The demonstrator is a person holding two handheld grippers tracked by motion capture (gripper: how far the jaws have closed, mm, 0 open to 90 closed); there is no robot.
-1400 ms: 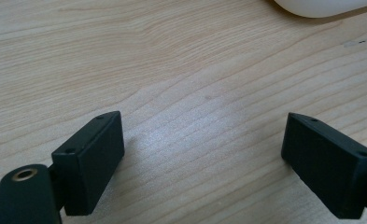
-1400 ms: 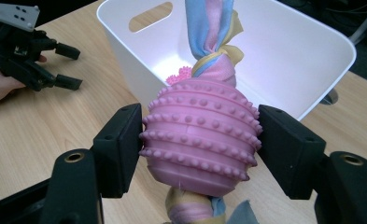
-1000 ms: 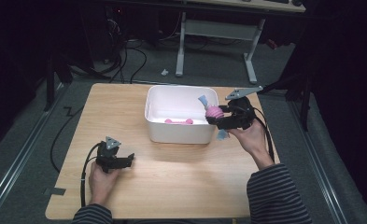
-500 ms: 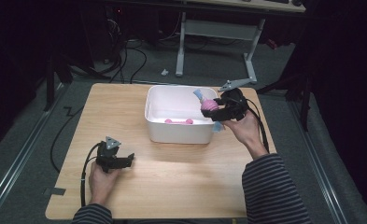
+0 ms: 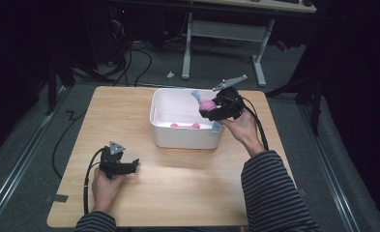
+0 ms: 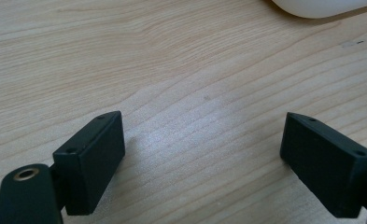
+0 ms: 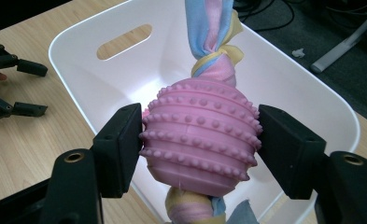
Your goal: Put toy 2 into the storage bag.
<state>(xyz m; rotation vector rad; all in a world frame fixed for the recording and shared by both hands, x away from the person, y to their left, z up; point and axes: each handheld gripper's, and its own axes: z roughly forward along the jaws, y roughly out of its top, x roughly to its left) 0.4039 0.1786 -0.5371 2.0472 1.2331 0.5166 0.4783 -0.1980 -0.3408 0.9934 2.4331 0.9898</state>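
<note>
My right gripper (image 7: 200, 144) is shut on a pink studded rubber ball (image 7: 201, 140) that has a knotted blue, pink and yellow cloth strip (image 7: 212, 32) running through it. In the high view that ball (image 5: 207, 105) hangs over the right rim of the white bin (image 5: 162, 133), with the right gripper (image 5: 211, 110) on it. A second pink toy (image 5: 185, 126) lies on the bin floor. My left gripper (image 5: 134, 165) rests on the table near the front left, jaws wide apart over bare wood (image 6: 202, 140).
The bin (image 7: 284, 84) has a slot handle in its far wall. The wooden table (image 5: 178, 193) has open room in front of the bin. Beyond the far edge stand a desk frame (image 5: 226, 34) and cables on the floor.
My right gripper has carried the ball leftward from beside the bin's right wall to over its rim. The left gripper has stayed where it was.
</note>
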